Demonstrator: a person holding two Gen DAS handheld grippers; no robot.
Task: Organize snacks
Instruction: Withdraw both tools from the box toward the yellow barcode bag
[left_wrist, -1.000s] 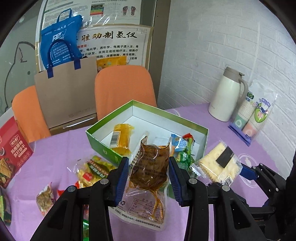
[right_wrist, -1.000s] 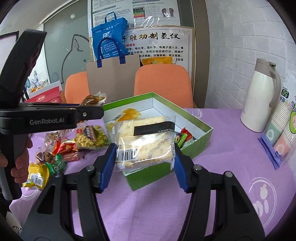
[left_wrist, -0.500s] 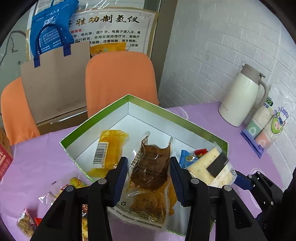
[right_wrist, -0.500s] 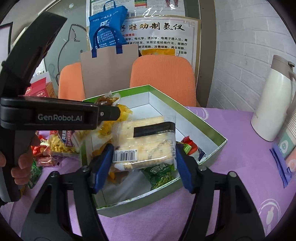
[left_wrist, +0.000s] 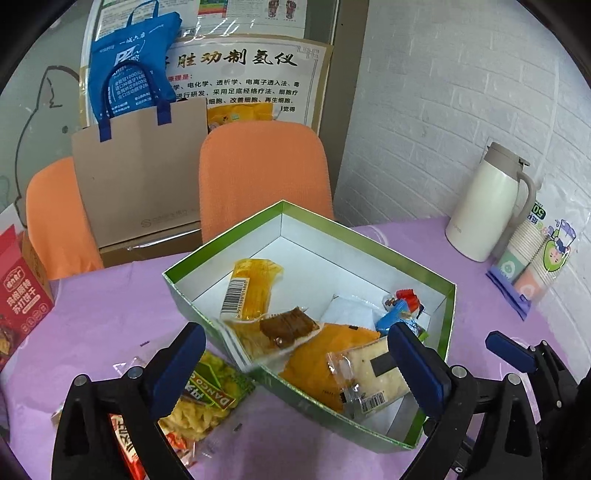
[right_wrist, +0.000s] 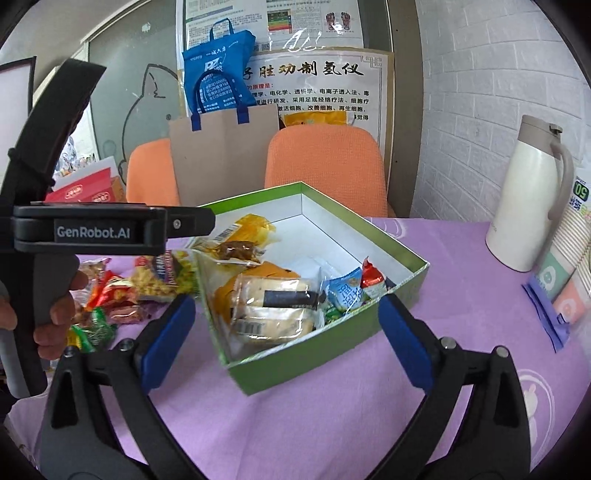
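Both claws, left claw (left_wrist: 295, 365) and right claw (right_wrist: 284, 339), are opening, empty, above the green box (right_wrist: 332, 363); several snacks lie inside, while loose packets (right_wrist: 110, 295) wait on the desk (right_wrist: 443, 295)

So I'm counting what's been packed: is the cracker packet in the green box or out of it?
In. The cracker packet lies inside the green box, on the orange pouch, clear of the right gripper, whose jaws are opening.

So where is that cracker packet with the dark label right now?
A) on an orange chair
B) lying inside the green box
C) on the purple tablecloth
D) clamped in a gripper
B: the cracker packet lies loose among other snacks inside the green box, with no pad touching it.
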